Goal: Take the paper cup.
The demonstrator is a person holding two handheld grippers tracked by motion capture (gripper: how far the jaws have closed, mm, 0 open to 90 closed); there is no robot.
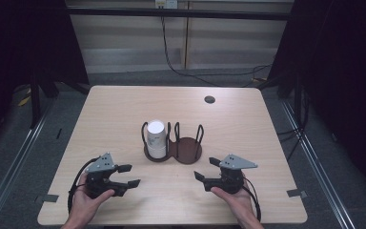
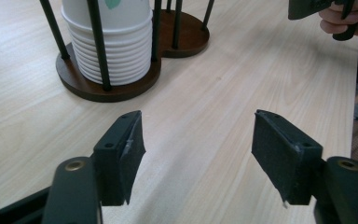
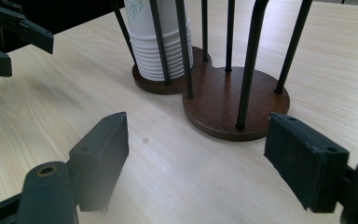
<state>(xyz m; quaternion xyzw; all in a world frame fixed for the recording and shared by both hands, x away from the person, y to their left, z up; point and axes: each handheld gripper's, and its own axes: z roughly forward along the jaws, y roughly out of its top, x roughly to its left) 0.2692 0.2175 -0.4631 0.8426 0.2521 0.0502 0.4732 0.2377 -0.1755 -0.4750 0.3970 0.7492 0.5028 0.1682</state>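
A stack of white paper cups (image 1: 156,138) (image 2: 113,44) (image 3: 161,42) stands upside down in the left bay of a dark wooden two-bay cup holder (image 1: 187,151) (image 3: 223,102) with black wire posts. Its right bay is bare. My left gripper (image 1: 128,175) (image 2: 196,156) rests near the table's front left, open, with nothing between its fingers. My right gripper (image 1: 206,169) (image 3: 196,163) sits at the front right, open too and holding nothing. Both point inward toward the holder, a short way in front of it.
The light wooden table (image 1: 124,109) has a round cable hole (image 1: 209,99) at the back right. Black curtains hang on both sides, and cables (image 1: 181,71) lie on the floor behind the table. Metal rails run along the floor at left and right.
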